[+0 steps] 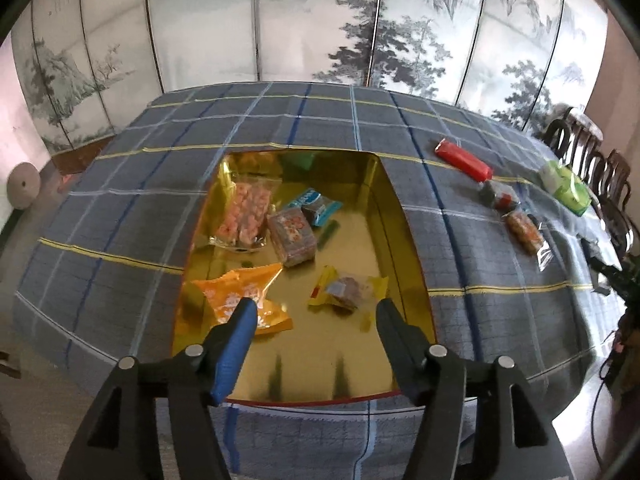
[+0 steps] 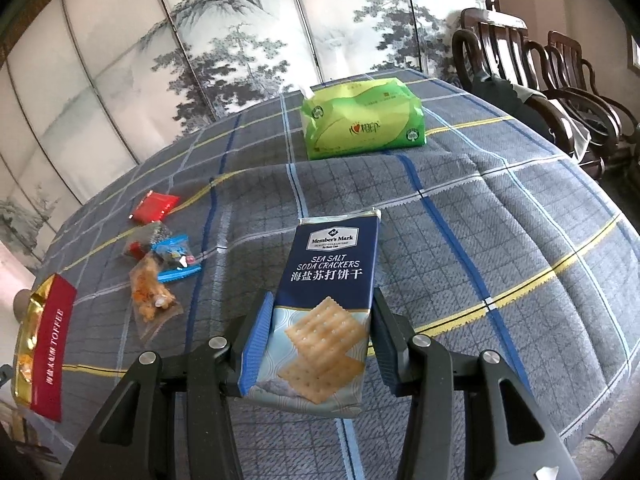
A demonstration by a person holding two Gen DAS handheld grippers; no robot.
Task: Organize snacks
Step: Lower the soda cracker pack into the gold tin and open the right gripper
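Right gripper (image 2: 320, 324) pinches the cracker pack (image 2: 326, 308) across its width near the lower half; jaws are closed against both side faces. The pack is raised over the cloth (image 2: 460, 216), label up.

Judgement: light, foil-wrapped, somewhat slick; crackers inside are brittle, so squeeze modestly. The side grip on the flat faces looks sound.

Left gripper (image 1: 314, 312) hangs over the gold tin (image 1: 404, 236), jaws spread wide, holding nothing. The left finger (image 1: 240, 324) overlaps the orange packet (image 1: 240, 296); contact cannot be told.

Loose snacks (image 2: 154, 264) lie on the cloth beside the tin.
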